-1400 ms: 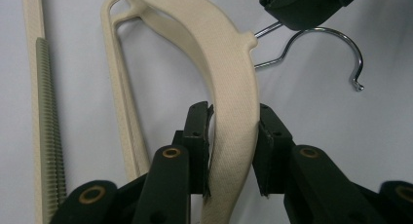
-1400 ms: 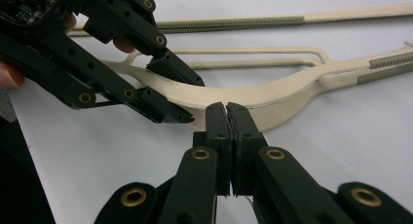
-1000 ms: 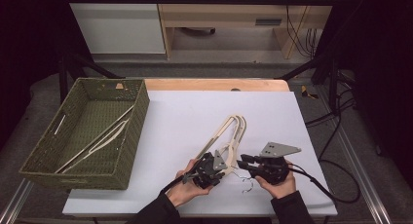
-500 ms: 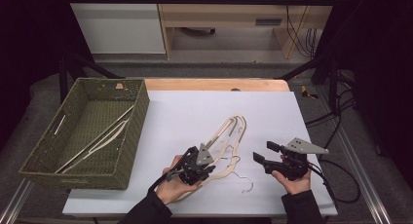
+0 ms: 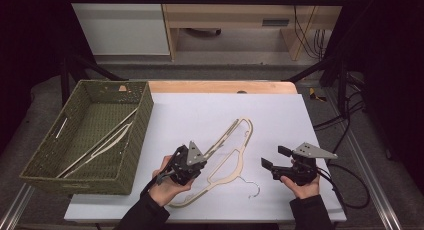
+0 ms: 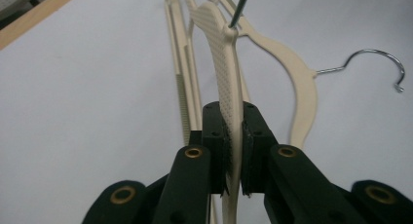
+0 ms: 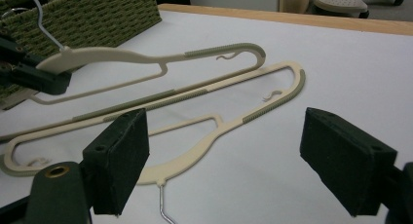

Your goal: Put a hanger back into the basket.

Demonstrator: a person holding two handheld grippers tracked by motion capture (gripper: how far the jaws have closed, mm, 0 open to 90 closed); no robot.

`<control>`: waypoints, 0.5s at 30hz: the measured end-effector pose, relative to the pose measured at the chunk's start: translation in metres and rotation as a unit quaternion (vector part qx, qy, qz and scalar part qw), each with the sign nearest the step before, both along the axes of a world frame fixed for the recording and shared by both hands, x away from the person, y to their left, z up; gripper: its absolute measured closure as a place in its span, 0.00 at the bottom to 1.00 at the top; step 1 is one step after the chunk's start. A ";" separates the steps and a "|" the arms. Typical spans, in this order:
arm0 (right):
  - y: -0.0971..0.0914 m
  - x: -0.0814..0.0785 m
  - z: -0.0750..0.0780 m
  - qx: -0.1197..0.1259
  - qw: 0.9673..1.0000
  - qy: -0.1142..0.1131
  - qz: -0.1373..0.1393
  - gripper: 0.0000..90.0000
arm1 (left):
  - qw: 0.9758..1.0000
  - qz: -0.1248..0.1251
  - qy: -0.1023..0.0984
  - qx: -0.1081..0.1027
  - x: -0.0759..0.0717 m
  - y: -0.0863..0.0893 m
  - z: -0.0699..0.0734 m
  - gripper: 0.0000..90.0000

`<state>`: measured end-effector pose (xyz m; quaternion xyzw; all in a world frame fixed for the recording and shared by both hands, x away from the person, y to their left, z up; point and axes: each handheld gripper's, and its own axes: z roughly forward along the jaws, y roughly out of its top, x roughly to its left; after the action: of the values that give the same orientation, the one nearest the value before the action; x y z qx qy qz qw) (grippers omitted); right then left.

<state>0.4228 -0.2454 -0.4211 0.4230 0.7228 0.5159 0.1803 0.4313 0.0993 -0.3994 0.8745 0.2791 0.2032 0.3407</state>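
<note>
left gripper (image 5: 186,162) clamped on upper hanger (image 6: 229,83), raised beside basket (image 5: 127,140). right gripper (image 5: 280,162) jaws just opened, nothing between. second hanger (image 7: 204,129) flat on table (image 5: 300,115), long axis diagonal, nearer right gripper.

We record a desk (image 5: 190,115) with a white top and a bare wooden strip along its far edge. A green woven basket (image 5: 132,145) stands on its left side. Right of the basket, near the front, a cream hanger (image 5: 231,169) lies flat.
</note>
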 end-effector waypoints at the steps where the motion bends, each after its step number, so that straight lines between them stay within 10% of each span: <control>1: 0.000 0.000 0.000 -0.001 1.000 0.000 -0.001 0.20 | 1.000 0.005 -0.002 0.001 0.001 0.003 0.001 0.93; 8: 0.000 0.001 -0.002 -0.004 1.000 0.002 0.002 0.18 | 1.000 0.027 -0.013 -0.002 0.008 0.021 0.006 0.95; 15: -0.001 0.000 -0.001 -0.003 1.000 0.001 0.003 0.16 | 0.998 0.034 -0.018 -0.051 0.007 0.039 0.022 0.95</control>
<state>0.4232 -0.2463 -0.4225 0.4213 0.7258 0.5134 0.1792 0.4383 0.1380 -0.3773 0.8423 0.3123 0.2156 0.3827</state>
